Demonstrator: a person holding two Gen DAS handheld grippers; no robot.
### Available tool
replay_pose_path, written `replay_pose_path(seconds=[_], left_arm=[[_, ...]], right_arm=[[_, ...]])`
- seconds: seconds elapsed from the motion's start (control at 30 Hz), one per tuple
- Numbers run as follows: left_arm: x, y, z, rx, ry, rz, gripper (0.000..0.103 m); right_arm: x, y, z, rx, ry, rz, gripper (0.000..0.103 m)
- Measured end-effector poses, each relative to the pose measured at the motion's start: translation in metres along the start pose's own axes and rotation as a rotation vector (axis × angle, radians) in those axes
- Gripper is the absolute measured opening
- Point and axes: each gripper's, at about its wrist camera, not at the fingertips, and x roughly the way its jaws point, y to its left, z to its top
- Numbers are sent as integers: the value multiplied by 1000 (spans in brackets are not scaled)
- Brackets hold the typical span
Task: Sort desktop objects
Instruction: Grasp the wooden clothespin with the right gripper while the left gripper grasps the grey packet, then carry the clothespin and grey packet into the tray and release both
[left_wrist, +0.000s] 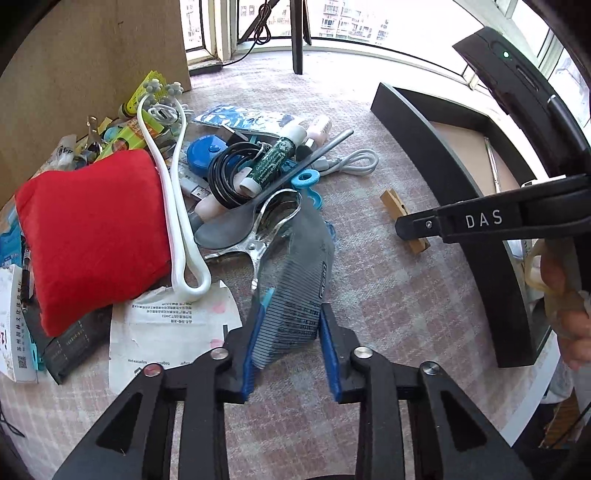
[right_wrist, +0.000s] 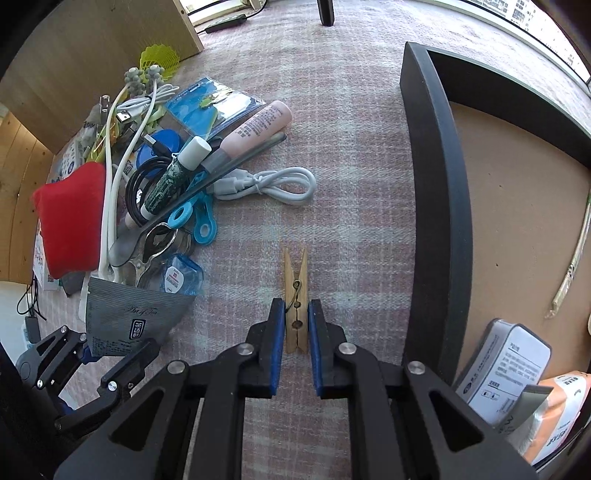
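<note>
My left gripper (left_wrist: 291, 325) is shut on a grey tea sachet (left_wrist: 299, 273), held at the edge of the clutter pile; the sachet also shows in the right wrist view (right_wrist: 129, 314). My right gripper (right_wrist: 296, 321) has its blue pads on both sides of a wooden clothespin (right_wrist: 295, 295) that lies on the checked cloth; the jaws look closed against it. The clothespin also shows in the left wrist view (left_wrist: 402, 218), beside the right gripper's finger (left_wrist: 480, 221).
A pile holds a red pouch (left_wrist: 92, 236), white cable (right_wrist: 273, 184), black cable, tubes, blue clips, a spoon and a metal clip. A black-walled tray (right_wrist: 436, 184) at the right holds packets (right_wrist: 517, 373) and a thin stick.
</note>
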Motion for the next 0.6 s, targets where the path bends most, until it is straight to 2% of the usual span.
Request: replay_pose_path(seconds=[0.1, 0.33, 0.47, 0.6], left_arm=[[-5, -6, 2, -15, -13, -5, 18], [-22, -6, 3, -51, -49, -23, 18], [-33, -16, 11, -42, -82, -35, 18], [-41, -27, 22, -35, -114, -56, 18]], right_arm=[[-8, 1, -5, 1, -13, 6, 13], [-30, -6, -11, 6, -44, 36, 13], [-51, -3, -18, 9, -76, 43, 13], [-56, -14, -19, 12, -97, 41, 13]])
